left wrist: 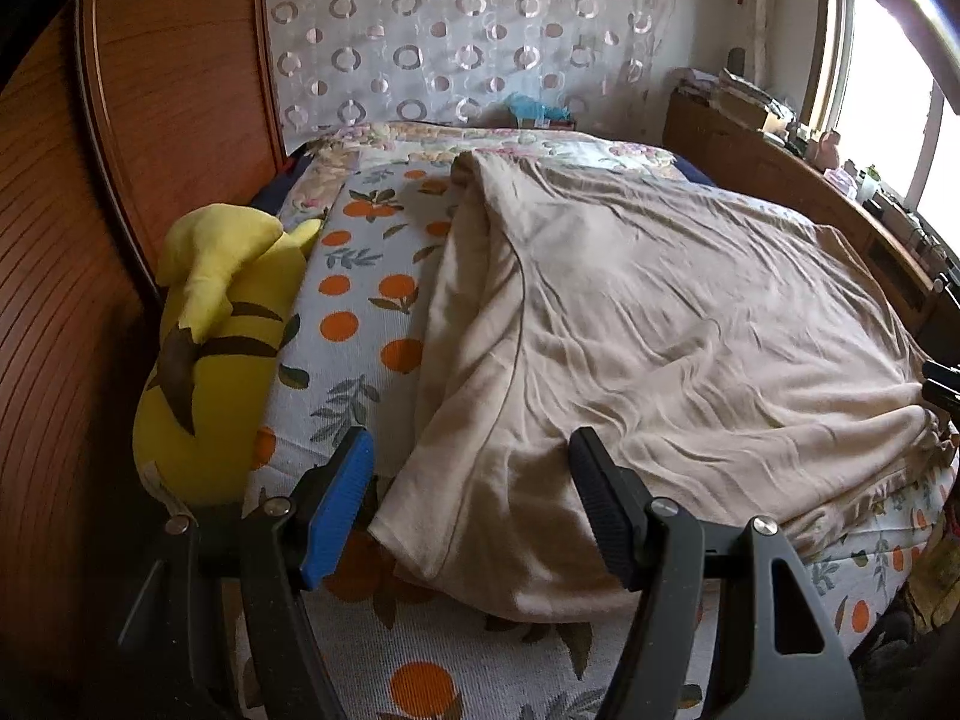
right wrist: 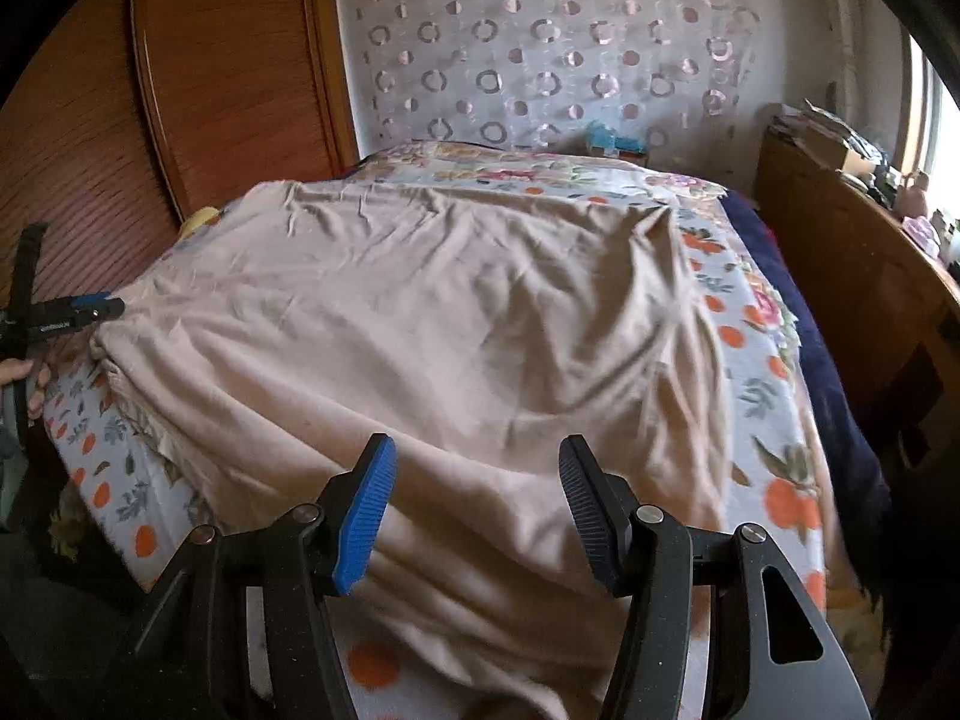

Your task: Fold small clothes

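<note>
Bed [left wrist: 372, 324] is carrying the beige garment [left wrist: 660, 324], lying spread flat for folding. My left gripper [left wrist: 471, 504] and right gripper [right wrist: 477, 510] are hovering over its near edge, jaws released, gripping nothing, probably lining up a hem pinch.

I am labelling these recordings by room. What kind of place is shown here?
Most likely a home bedroom: a bed with an orange-print cover, a yellow plush toy beside it, a wooden wardrobe, and a curtain behind.

Both wrist views look down close over the same beige garment [left wrist: 630, 312], from opposite sides.
</note>
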Tool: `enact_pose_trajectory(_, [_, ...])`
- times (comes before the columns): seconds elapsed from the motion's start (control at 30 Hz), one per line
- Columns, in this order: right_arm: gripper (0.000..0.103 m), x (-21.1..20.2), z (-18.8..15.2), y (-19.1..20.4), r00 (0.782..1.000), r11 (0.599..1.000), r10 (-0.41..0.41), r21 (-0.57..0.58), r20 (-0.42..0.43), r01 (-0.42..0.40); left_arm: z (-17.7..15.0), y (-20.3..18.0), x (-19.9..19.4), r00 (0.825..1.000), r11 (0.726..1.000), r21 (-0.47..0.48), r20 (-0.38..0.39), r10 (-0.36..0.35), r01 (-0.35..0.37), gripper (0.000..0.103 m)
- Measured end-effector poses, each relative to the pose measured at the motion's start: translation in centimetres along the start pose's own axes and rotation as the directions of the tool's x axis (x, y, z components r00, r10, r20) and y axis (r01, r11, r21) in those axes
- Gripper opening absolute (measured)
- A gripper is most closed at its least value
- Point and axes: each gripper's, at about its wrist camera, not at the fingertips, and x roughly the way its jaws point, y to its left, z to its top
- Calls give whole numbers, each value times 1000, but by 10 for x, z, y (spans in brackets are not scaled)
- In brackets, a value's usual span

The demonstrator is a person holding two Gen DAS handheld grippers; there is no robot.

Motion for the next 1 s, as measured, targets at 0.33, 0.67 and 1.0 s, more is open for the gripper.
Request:
enact_pose_trajectory(0.33, [59, 19, -6, 1, 1000, 1000, -23, -17, -14, 23, -7, 2, 7, 999, 1000, 19, -45, -4, 5, 68])
enact_pose_trajectory(0.67, [61, 19, -5, 3, 1000, 1000, -19, -20, -10, 19, -7, -7, 3, 997, 997, 57, -56, -52, 55, 39])
enact_pose_trajectory(1.0, [62, 20, -4, 4, 1000, 1000, -21, -21, -8, 21, 16, -41, -41, 980, 978, 100, 68, -189, 182, 9])
